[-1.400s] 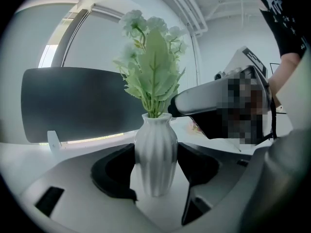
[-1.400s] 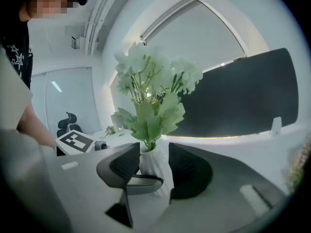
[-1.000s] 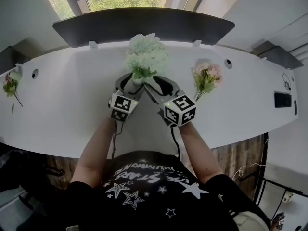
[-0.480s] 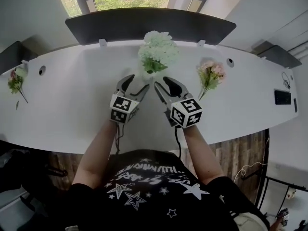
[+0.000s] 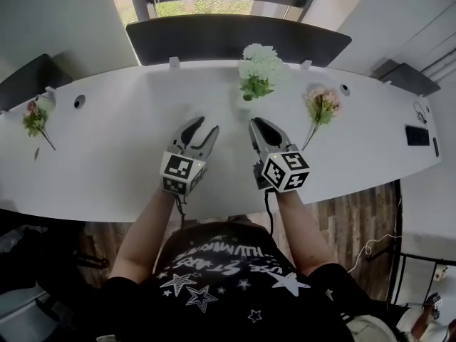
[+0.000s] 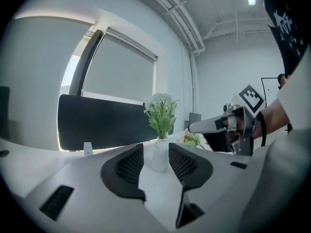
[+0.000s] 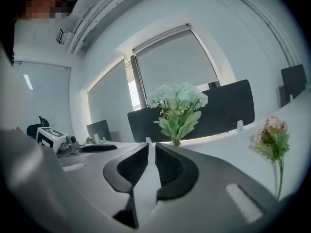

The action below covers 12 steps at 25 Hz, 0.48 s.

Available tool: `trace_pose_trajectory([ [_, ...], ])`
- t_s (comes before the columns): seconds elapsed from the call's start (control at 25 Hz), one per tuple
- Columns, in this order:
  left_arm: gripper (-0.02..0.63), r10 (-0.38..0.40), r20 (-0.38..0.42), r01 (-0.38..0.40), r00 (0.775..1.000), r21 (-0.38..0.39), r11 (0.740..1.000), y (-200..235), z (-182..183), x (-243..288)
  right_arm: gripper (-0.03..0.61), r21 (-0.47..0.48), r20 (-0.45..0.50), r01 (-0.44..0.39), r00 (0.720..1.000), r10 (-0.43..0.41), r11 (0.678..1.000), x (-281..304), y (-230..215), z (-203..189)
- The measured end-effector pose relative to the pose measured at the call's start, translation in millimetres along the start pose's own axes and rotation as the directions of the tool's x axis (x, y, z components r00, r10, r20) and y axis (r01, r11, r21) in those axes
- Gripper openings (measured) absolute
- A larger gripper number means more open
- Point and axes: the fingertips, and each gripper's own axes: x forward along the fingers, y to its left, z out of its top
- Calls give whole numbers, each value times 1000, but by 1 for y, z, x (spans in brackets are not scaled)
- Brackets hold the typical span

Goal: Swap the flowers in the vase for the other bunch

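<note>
White curved table [image 5: 107, 155], office room: dark divider panel [image 5: 214, 41] is running along the far edge at 12 o'clock, window [image 5: 206, 6] behind it. Wood floor [image 5: 356, 219] is showing past the near edge at 4 o'clock.

Near edge is sitting right under my wrists. Both hand-held grippers are hovering over a bare white stretch of table, which is running on to the vase at 12. There are cable holes [image 5: 79, 101] by the far edge at 10 and a small dark device [image 5: 416, 135] out at 3, both well apart from me.

White vase [image 6: 160, 155] is standing upright near the divider, holding the white-green bunch [image 5: 260, 66]. Pink bunch [image 5: 320, 105] is lying flat on the table just beside the vase, at about 1–2 o'clock from my right hand-held gripper. Another small bunch [image 5: 34, 117] is lying far out at 9–10, near the left end.

Left hand-held gripper [image 5: 204, 125]: jaws have just been closing and are standing partly spread with nothing between them. The vase is only lining up in the gap, far off.

Right hand-held gripper [image 5: 258, 125]: jaws have also just been closing and are down to a thin slit, pinching nothing.
</note>
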Motion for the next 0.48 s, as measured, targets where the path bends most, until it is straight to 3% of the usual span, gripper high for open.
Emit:
trace_pose_trajectory([
  [0.16, 161, -11, 18, 11, 1000, -4, 1000, 11, -2, -30, 20, 29, 3, 40, 999, -40, 999, -4, 26, -3],
  [0.32, 43, -16, 39, 16, 999, -23, 1000, 18, -2, -58, 3, 39, 3, 68, 998, -68, 997, -10, 54, -10],
  [0.48, 19, -40, 12, 40, 999, -4, 999, 23, -15, -78, 2, 33, -15, 24, 1000, -24, 999, -11, 89, -24],
])
